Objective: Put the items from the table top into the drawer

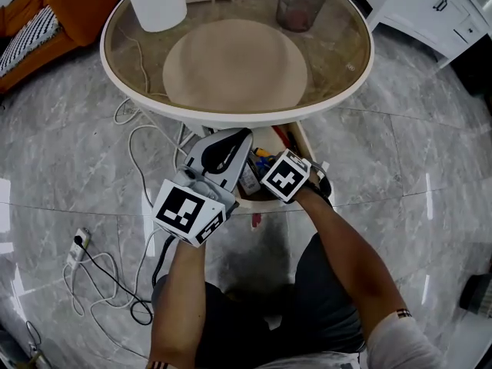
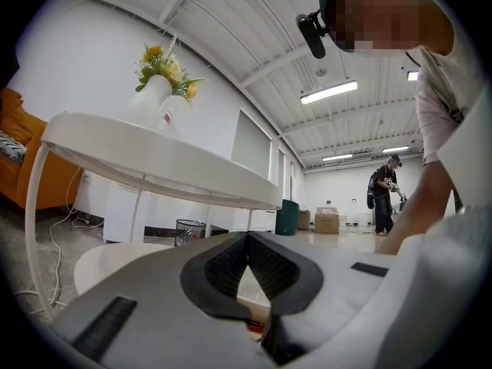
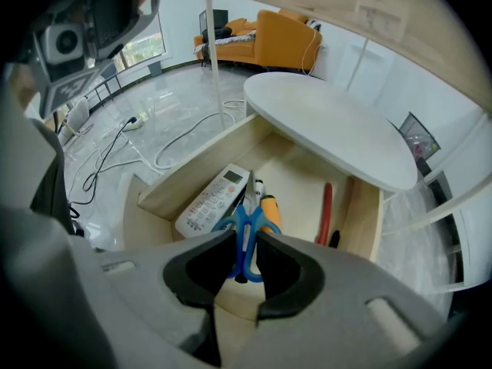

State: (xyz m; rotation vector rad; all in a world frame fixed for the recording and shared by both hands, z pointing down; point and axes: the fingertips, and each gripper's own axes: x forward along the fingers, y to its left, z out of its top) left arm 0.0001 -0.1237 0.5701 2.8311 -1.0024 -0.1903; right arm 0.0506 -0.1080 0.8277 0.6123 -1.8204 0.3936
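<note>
1. My right gripper (image 3: 246, 241) points steeply down, its jaws opening around the handles of the blue scissors (image 3: 240, 226). The blades hang into the drawer (image 3: 184, 177), I judge for a drop. The remote (image 3: 211, 201) lies at ten o'clock.
2. My left gripper (image 2: 247, 237) is clenched on nothing and held level.
3. The round glass table (image 1: 231, 118) is at twelve o'clock, on a grey marble floor (image 1: 400, 152).

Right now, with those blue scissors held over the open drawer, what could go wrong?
The blue-handled metal scissors sit between the right hand-held gripper's opening jaws, blades pointing down. Dropped, they might strike the white plastic remote control lying below. They could also land leaning on the pale wooden drawer's wall and jam it when closed.
</note>
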